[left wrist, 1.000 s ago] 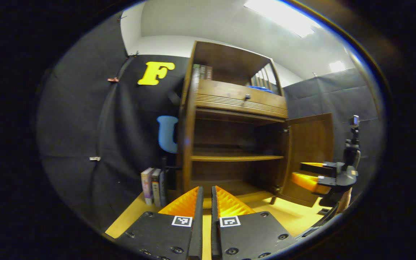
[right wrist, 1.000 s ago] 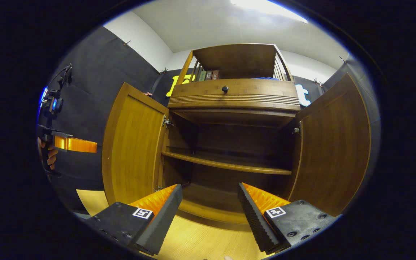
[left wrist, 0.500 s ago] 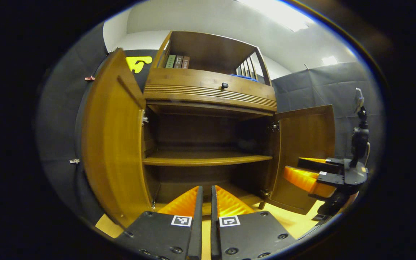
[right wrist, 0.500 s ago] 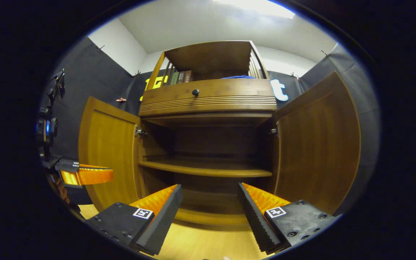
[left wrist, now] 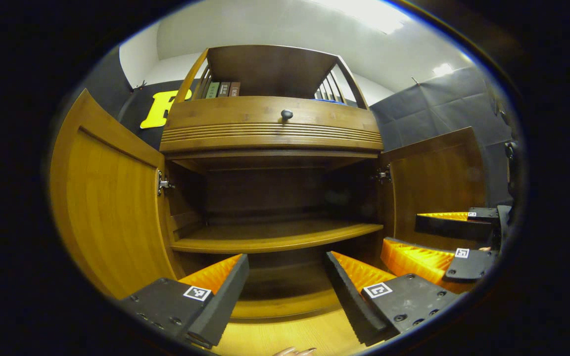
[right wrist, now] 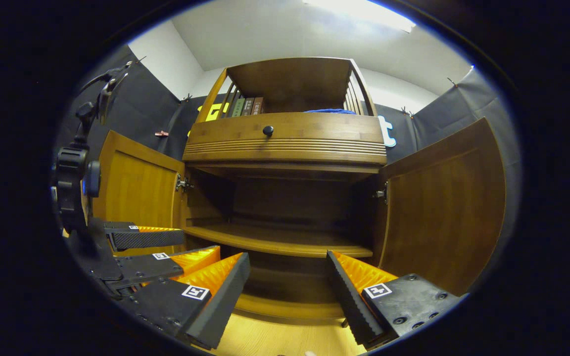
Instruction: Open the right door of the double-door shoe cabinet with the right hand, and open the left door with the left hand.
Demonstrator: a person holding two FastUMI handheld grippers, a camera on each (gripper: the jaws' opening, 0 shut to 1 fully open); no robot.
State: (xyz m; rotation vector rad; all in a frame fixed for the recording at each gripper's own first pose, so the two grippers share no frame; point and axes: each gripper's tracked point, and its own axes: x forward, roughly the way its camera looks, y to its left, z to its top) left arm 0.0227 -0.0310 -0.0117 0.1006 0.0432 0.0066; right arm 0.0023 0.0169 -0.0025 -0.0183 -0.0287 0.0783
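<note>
Left gripper point(left wrist: 286, 277) fingers, pressed together half-second ago, now spread, gripping nothing; right gripper point(right wrist: 287, 277) likewise spread, empty. Both before shoe cabinet point(right wrist: 285, 143); left door point(left wrist: 112, 202), right door point(right wrist: 443, 207) wide open. Risk: nudged door swings back toward cabinet.

A row of books point(left wrist: 223, 89) stands upright at the left end of an open top shelf, spines facing out. A blue cloth point(right wrist: 328, 111) lies at the right end of that shelf, behind wooden slats. Below is a light wooden floor point(left wrist: 285, 336). Above, a white ceiling point(right wrist: 285, 34) holds a bright light panel point(right wrist: 359, 12).
</note>
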